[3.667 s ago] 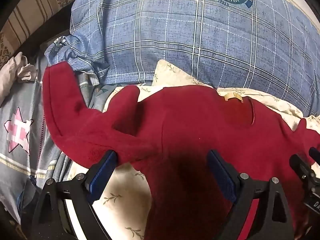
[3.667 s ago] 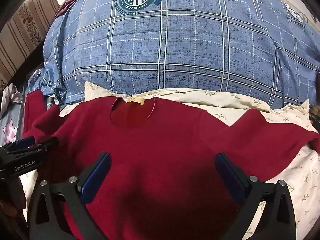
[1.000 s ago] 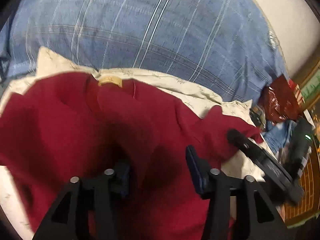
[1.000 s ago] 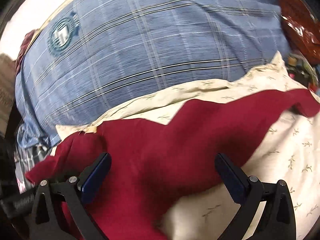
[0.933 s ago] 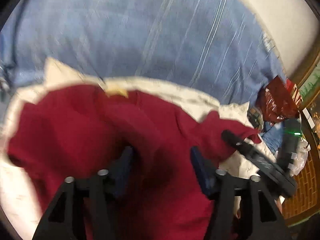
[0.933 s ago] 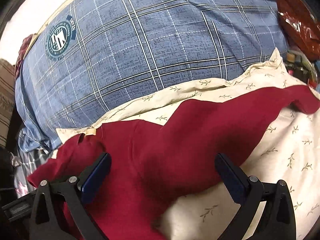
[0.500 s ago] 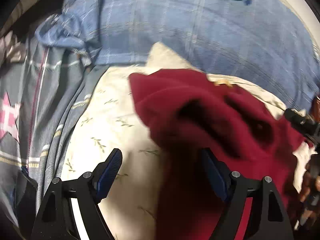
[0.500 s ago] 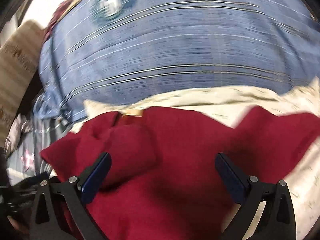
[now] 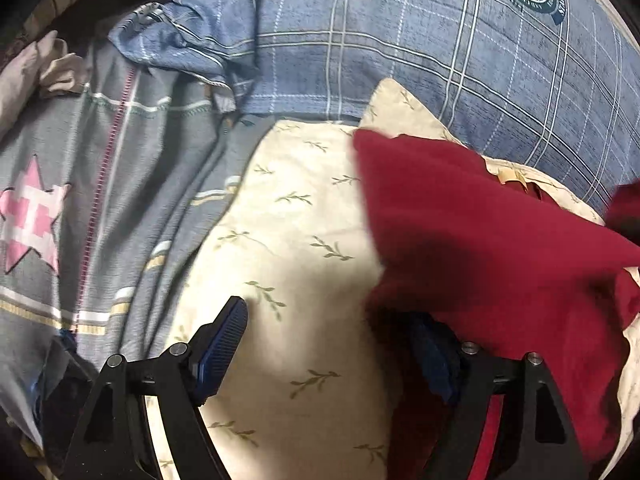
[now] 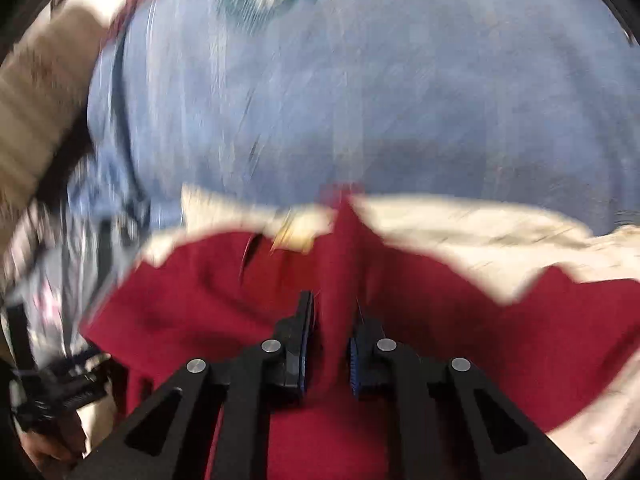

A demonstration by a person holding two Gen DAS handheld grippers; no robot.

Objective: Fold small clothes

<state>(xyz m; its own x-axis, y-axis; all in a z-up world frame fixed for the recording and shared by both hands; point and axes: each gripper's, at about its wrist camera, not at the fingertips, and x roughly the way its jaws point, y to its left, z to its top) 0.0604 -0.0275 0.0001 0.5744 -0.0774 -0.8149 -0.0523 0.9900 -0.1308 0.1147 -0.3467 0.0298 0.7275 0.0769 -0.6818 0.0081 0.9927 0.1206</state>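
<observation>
Now the red garment [image 9: 492,248] lies bunched on the cream leaf-print pillow [image 9: 288,240], filling the right side of the left wrist view, with its tan neck label [image 9: 508,174] near the upper right. The left tool [image 9: 332,344] stands wide at the bottom of that frame: one blue pad is over bare pillow at lower centre, the other is half hidden under the garment's edge at lower right, and nothing is pinched between them. In the blurred right wrist view, the right tool [image 10: 329,350] has just closed narrow, and a raised ridge of the red garment [image 10: 336,264] sits clamped between its pads at lower centre. Behind, across the top of both views, is the blue plaid quilt [image 9: 400,40]. A grey star-patterned cloth [image 9: 100,200] covers the left side of the left wrist view.
</observation>
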